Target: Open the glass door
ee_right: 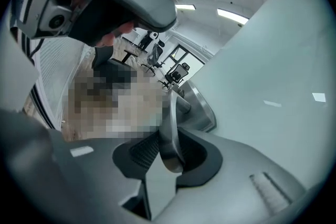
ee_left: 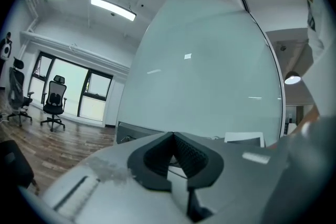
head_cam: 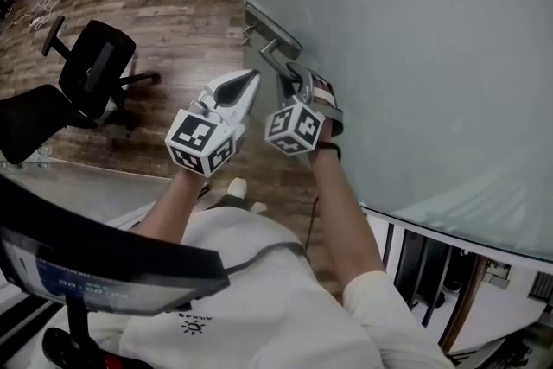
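Glass door [head_cam: 415, 56], frosted and pale, fills the right of the head view, on my right side. Its metal lever handle [head_cam: 278, 58] sticks out from a plate [head_cam: 270, 26] near the door's left edge. My right tongs [head_cam: 298, 84] are clamped on that lever. In the right gripper view the bar [ee_right: 169, 123] runs down between the ribbed pads [ee_right: 142, 150], which bear on it from both sides close to its free end. My left tongs [head_cam: 249, 84] hang just beside the right ones, with their jaws together and nothing in them. The left gripper view shows this plainly [ee_left: 173, 150], and it shows them pointing along the glass, apart from it.

I judge the step in hand to be swinging the door by the lever. To do it well I should hold the clamp firm, because the bar is smooth and I have only its tip. A straight tug could slide it out of the pads, so I should draw along the door's own arc and let my wrist follow the lever. The left tongs should stay out of the door's path. An office chair [head_cam: 95, 69] stands well apart on the wooden floor [head_cam: 173, 4], so it is no hindrance.
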Tool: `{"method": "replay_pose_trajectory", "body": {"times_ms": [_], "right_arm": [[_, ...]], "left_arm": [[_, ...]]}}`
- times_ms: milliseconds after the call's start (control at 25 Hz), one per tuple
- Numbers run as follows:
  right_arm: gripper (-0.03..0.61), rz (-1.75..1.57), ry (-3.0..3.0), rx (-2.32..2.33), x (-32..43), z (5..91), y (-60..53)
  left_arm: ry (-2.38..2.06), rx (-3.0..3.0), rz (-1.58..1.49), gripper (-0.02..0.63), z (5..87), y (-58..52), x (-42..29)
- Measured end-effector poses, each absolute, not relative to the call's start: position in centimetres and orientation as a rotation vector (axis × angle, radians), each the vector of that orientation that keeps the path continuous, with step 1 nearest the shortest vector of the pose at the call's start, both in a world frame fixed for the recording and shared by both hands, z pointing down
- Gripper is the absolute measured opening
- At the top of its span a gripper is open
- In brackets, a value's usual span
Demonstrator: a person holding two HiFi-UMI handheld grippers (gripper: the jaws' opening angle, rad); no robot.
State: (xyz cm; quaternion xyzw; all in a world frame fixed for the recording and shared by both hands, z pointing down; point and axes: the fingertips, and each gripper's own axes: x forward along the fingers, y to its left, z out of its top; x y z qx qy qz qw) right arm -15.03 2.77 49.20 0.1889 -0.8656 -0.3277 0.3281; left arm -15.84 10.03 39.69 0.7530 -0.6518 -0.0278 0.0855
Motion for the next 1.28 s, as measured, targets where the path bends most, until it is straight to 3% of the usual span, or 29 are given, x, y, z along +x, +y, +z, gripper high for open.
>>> {"method": "replay_pose_trajectory", "body": {"times_ms": [280, 520, 1280], "right_arm": [[0.095, -0.800, -2.245, 0.551, -14.6, 48.7, -5.0], [0.097, -0.790, -2.226, 0.625, -14.4, 48.9, -5.9], [0.100, -0.656, -2.194, 0.794, -10.4, 48.4, -20.3]], "left_arm": [[-1.908, 2.248, -0.103, 0.005, 39.3, 2.6, -16.9], [-1.896, 2.250, -0.090, 0.005, 40.5, 2.7, -17.4], [-1.921, 2.222, 0.039, 0.005, 39.9, -11.1, -14.0]]}}
